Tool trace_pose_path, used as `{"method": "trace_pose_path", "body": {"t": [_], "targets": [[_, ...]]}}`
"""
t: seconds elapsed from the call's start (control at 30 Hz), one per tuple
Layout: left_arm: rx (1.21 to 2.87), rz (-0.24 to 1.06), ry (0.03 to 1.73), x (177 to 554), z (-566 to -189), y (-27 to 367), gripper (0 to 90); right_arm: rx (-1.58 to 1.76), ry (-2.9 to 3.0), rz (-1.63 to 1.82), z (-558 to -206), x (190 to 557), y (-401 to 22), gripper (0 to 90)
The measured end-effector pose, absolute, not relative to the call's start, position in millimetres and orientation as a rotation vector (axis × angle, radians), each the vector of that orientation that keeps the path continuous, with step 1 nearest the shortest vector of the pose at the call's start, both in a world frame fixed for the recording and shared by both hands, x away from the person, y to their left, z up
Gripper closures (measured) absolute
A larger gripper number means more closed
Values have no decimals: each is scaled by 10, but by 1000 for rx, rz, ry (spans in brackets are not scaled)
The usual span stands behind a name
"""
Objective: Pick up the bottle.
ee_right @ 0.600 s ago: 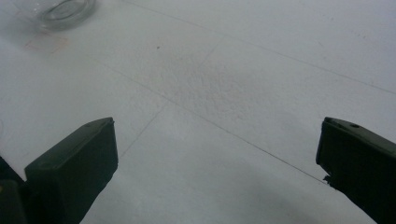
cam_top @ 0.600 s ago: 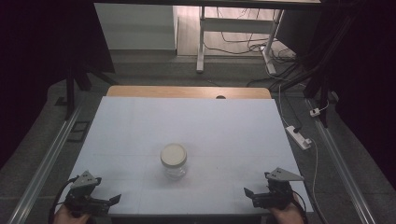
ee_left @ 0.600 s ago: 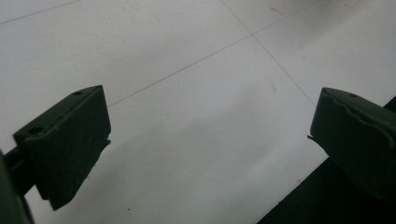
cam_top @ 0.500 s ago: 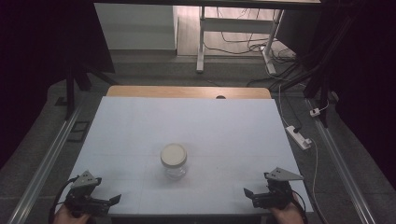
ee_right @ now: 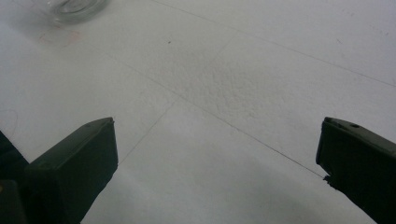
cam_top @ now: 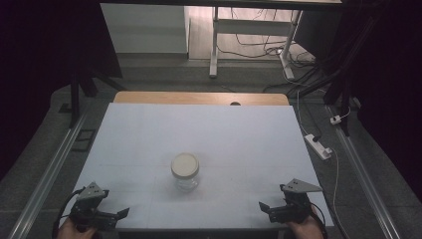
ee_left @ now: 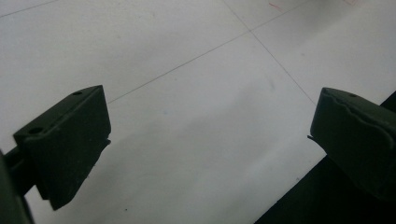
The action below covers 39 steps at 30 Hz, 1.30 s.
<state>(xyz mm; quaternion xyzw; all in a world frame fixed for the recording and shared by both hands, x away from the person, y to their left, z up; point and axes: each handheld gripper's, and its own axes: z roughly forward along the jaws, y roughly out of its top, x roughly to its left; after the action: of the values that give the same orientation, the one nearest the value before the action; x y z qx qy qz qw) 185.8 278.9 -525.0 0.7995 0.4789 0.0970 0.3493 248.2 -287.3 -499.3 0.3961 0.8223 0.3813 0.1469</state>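
A glass jar (cam_top: 184, 172) stands upright on the white tabletop (cam_top: 149, 134), a little nearer the person's edge than the far one and roughly midway between the left and right edges. It carries a pale round lid (cam_top: 184, 165), and the clear glass below the lid shows nothing that I can make out inside. Nothing touches the jar.

The left gripper (cam_top: 119, 213) sits low at the near left corner of the tabletop, held in a hand (cam_top: 74, 230) that comes up from the near edge. Its jaws stand wide apart with nothing between them; in the left gripper view (ee_left: 208, 135) there is bare white surface in the gap, and the dark drop past the tabletop's edge shows at the lower right.

The right gripper (cam_top: 263, 206) sits at the near right corner, also in a hand (cam_top: 304, 230), with its grey three-cornered plate on top. Its jaws are spread wide as well and hold nothing. In the right gripper view (ee_right: 217, 144) the base of the jar (ee_right: 74, 6) shows at the top left, well apart from the jaws.

Both grippers point inward along the near edge, toward each other, with the jar farther in on the tabletop between them and well apart from each.
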Motion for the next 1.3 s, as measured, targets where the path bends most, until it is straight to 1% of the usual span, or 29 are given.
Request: {"method": "trace_pose_path", "body": {"t": [0.77,1.13,1.3], "targets": [[2045,281,1192,1858,-5185,2755,0,1138,2384,1093,-4998,2489,-2867,0],[2026,234,1148,1886,-5174,2759,0,1136,2387,1090,-5001,2492,-2863,0],[2036,242,1131,1898,-5168,2722,0,1136,2394,1084,-5003,2493,-2854,0]]}}
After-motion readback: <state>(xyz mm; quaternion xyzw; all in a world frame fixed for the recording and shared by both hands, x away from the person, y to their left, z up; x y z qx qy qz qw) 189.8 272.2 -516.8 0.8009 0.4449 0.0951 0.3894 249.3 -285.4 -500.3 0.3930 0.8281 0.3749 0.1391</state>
